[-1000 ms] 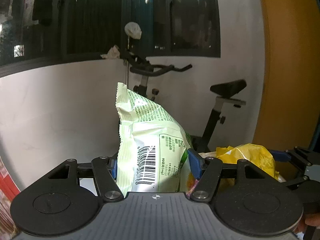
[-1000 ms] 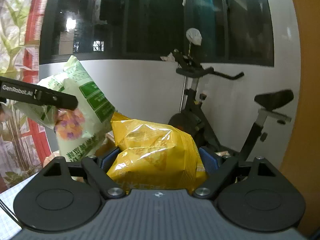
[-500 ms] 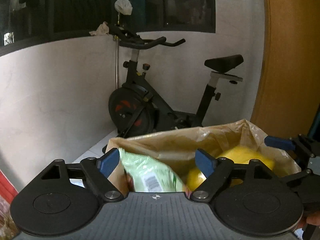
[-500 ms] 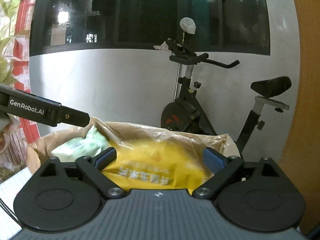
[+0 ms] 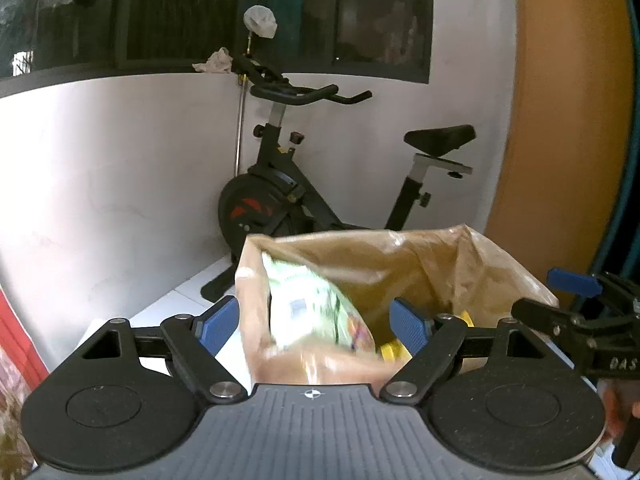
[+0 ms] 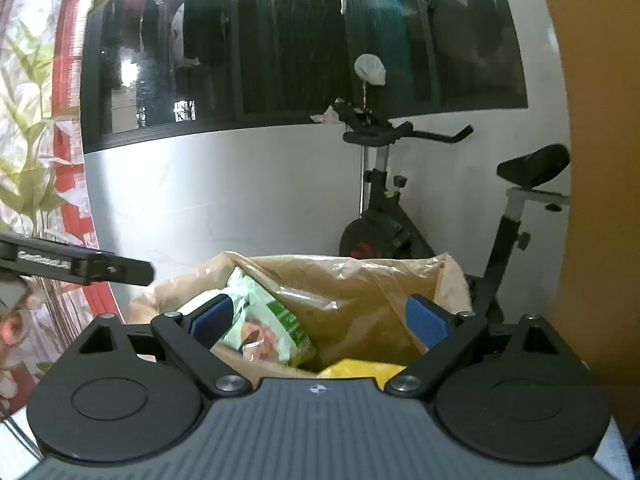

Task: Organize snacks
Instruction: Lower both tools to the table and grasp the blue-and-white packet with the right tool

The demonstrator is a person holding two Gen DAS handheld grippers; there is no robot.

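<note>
— Where do your snacks sit against the fingers?

— Your left gripper [image 5: 316, 322] is spread wide and empty; the green pack [image 5: 316, 312] lies beyond its pads inside the brown bag [image 5: 420, 256], blurred. Your right gripper [image 6: 320, 318] is spread too, with the yellow pack [image 6: 360, 370] low in the bag beneath it.

— How many?

— Two packs, one bag. The packs are crinkly printed film; the bag is thin, glossy, wrinkled plastic, mouth open. One exercise bike [image 5: 288, 192] stands behind.

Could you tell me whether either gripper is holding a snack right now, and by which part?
Neither: left gripper and right gripper are open; both snack packets lie in the brown bag.
</note>
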